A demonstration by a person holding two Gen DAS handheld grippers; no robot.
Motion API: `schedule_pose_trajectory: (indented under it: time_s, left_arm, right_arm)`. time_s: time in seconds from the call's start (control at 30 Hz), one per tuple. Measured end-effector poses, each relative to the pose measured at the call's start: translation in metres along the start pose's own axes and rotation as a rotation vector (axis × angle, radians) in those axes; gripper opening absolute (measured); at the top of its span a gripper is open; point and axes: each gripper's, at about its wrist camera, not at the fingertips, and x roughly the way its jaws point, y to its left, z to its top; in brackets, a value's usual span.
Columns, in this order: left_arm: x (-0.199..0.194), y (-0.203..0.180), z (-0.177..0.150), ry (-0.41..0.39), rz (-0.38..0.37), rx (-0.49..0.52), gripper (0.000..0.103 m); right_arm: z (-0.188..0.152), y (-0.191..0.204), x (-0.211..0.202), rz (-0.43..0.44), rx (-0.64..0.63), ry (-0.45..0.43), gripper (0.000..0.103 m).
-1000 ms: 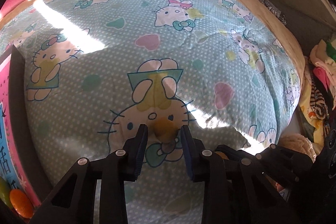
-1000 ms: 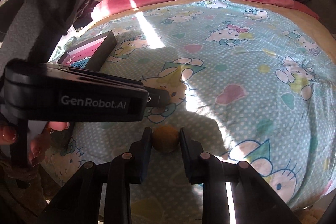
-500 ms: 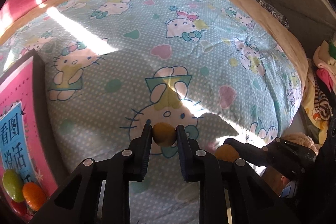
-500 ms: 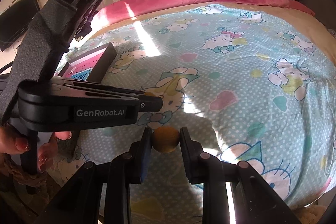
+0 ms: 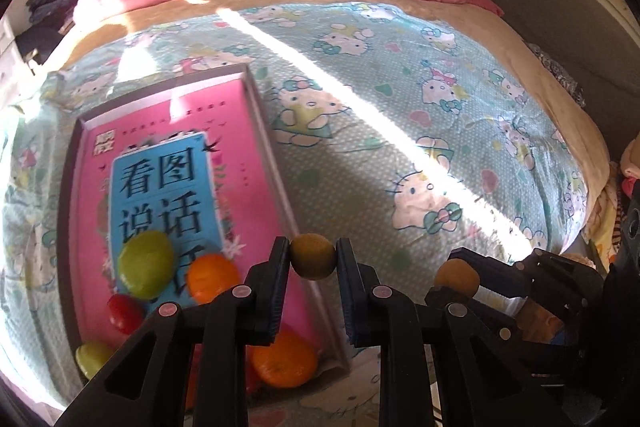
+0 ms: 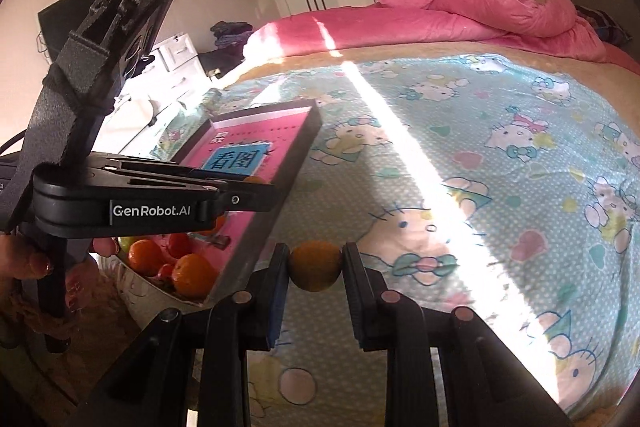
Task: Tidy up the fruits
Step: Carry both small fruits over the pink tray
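Pink tray (image 5: 256, 131), cat-print turquoise sheet (image 5: 460, 131), orange fruit (image 5: 286, 361)

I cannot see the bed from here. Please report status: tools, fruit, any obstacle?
Left tool shut on a brown fruit. Right tool shut on another brown fruit. Pink tray already holds several fruits. Nothing blocking the tray.

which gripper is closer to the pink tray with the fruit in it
Left. The left gripper holds its fruit at the pink tray's right edge; the right gripper holds its fruit out over the bedsheet, further from the tray.
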Motion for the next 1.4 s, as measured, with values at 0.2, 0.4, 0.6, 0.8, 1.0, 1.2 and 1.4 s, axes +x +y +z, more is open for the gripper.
schedule_pose_trajectory:
  time_s: [0.2,0.4,0.6,0.8,1.0,1.2,1.4]
  left_arm:
    - [-0.03,0.053,-0.027,-0.028,0.052,-0.101,0.024]
    - [-0.037,0.088,-0.05,-0.014,0.076,-0.177,0.024]
    - [-0.031,0.106,-0.063,0.008,0.09,-0.21,0.024]
    - [-0.021,0.108,-0.064,0.03,0.098,-0.206,0.024]
    - [-0.016,0.105,-0.063,0.038,0.104,-0.194,0.024]
    - [-0.015,0.105,-0.064,0.042,0.103,-0.198,0.024]
    - [-0.013,0.104,-0.064,0.045,0.102,-0.197,0.024]
  right_arm:
    - [0.0,0.051,0.013,0.058,-0.091,0.027,0.027]
    - [0.0,0.09,0.031,0.089,-0.167,0.064,0.027]
    - [-0.004,0.117,0.049,0.12,-0.222,0.106,0.027]
    - [-0.004,0.128,0.068,0.118,-0.256,0.134,0.027]
    - [-0.003,0.133,0.077,0.109,-0.277,0.142,0.027]
    - [-0.004,0.138,0.084,0.106,-0.295,0.149,0.027]
    - [-0.006,0.136,0.085,0.1,-0.294,0.153,0.028]
